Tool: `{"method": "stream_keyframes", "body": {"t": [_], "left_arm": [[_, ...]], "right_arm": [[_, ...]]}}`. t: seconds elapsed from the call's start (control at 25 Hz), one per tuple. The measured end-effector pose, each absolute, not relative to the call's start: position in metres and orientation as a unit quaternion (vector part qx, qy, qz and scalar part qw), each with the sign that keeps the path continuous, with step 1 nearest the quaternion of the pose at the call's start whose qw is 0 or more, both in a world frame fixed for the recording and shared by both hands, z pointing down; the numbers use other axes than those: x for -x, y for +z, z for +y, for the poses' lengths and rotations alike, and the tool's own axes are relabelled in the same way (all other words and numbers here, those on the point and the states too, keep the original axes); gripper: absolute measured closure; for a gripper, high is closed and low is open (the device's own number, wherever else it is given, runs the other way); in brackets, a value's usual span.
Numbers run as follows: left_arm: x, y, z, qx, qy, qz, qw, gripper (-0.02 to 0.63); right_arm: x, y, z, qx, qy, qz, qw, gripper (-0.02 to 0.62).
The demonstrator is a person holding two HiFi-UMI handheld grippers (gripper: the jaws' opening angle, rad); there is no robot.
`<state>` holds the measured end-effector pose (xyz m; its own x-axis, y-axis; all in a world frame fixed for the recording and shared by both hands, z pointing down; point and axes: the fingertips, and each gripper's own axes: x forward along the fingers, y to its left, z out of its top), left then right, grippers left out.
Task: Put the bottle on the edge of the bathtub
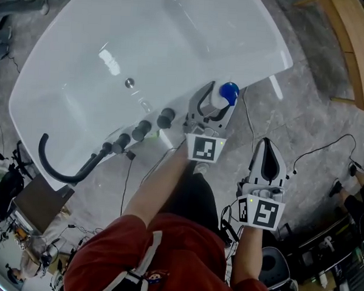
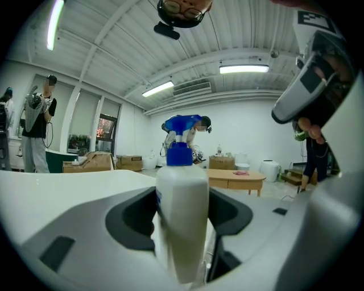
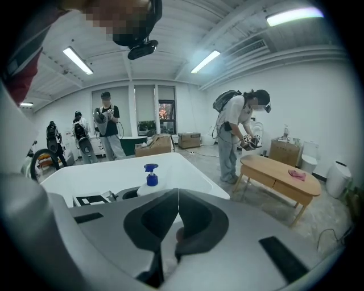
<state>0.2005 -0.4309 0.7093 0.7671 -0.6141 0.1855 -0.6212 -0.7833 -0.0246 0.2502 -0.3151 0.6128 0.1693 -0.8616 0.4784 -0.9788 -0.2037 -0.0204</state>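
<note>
A white bottle with a blue pump cap [image 1: 228, 92] stands upright between the jaws of my left gripper [image 1: 214, 102], which is shut on its body. It is held at the near rim of the white bathtub [image 1: 269, 46], close to the right corner; I cannot tell whether its base touches the rim. In the left gripper view the bottle [image 2: 182, 211] fills the gap between the dark pads. My right gripper [image 1: 266, 146] hangs lower over the floor beside the tub, shut with nothing in it. In the right gripper view, beyond the right gripper [image 3: 178, 196], I see the bottle [image 3: 150, 177] and tub [image 3: 102, 173].
Three dark tap knobs [image 1: 165, 117] and a curved black hose [image 1: 53, 168] sit on the tub's near rim to the left of the bottle. A drain [image 1: 129, 82] lies in the tub floor. A wooden table [image 3: 281, 175] stands to the right. Cables [image 1: 328, 146] run over the floor; people stand in the background.
</note>
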Motion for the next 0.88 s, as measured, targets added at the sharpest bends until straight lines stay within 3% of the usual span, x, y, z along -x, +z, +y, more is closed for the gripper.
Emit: {"method": "stream_keyframes", "body": {"t": [0.88], "left_arm": [[-0.1988,0.7185,-0.4252,-0.937,0.112,-0.332,0.013,0.337]], "right_arm": [[-0.2448,0.6215,-0.3118,-0.740,0.198,-0.625,0.152,0.583]]}}
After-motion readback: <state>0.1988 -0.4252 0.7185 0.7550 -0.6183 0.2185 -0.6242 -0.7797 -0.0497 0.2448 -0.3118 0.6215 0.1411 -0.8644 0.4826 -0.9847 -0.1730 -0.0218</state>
